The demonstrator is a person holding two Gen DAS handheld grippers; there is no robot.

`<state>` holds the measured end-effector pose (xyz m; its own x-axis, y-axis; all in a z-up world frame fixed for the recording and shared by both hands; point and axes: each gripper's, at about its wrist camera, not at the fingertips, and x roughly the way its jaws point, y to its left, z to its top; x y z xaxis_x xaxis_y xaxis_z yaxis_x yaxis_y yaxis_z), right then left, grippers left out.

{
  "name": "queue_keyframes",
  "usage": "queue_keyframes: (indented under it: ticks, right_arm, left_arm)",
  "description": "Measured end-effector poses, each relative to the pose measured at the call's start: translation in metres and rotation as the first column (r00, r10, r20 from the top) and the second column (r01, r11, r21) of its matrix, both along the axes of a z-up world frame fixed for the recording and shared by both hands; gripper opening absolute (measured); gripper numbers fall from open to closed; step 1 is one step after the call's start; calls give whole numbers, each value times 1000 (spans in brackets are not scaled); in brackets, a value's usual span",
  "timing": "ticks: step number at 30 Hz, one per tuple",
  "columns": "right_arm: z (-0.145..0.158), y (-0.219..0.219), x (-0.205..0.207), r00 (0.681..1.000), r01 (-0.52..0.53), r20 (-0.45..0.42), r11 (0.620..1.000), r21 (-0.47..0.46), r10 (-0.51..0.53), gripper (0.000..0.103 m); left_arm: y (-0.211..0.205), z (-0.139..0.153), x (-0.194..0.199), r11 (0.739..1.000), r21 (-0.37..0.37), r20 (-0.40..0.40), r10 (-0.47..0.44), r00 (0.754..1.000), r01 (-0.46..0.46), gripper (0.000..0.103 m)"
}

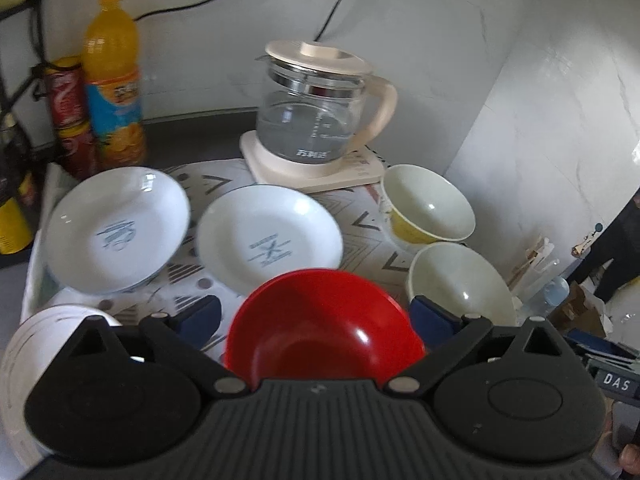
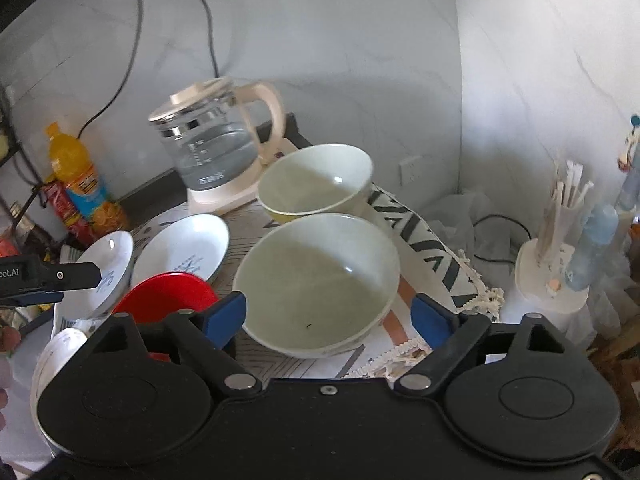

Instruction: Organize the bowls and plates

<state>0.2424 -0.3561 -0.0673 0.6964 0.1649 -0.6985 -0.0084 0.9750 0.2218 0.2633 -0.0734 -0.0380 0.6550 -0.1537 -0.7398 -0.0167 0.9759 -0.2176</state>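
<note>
Bench (image 1: 192, 136): dark top along a pale marbled wall, mostly covered by a patterned cloth (image 2: 432, 248) with a fringed right edge.
Kettle (image 1: 316, 120): glass, cream lid and handle, on a cream base at the back edge of the cloth.
Plates: two white ones with blue marks in the middle, left plate (image 1: 116, 232) tilted near the bench's left edge, second plate (image 1: 270, 240) just beside it toward the centre.
Pale bowls: two, green-white inside; near pale bowl (image 2: 320, 284) at the cloth's right edge, far pale bowl (image 2: 316, 178) behind it, close to the kettle base, yellow outside.
Red bowl (image 1: 324, 332): glossy, upright, toward the front edge, overlapping the second plate in view.
White bowl (image 1: 24, 360): front left corner, partly hidden.
Bottle (image 1: 114, 80): orange drink, back left, beside a red can.
Left gripper (image 1: 316, 320): blue fingers (image 1: 200, 316) spread wide either side of the red bowl, contact not discernible, nothing clamped.
Right gripper (image 2: 330, 316): fingers (image 2: 224, 316) wide apart, flanking the near pale bowl, not pressing it.
</note>
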Motion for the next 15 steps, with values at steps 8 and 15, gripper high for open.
queue_keyframes:
  ticks: [8,15]
  right_arm:
    - [-14,-9,22,998,38,-56,999,23,-37,78]
    - [-31,-19,37,990,74,-121,995,63,-66,62]
  left_arm:
    - [-15,-11,41,998,-17,-29,-69,997,69,97]
    - [-28,-22,65,991,-55,-64,-122,990,118,93]
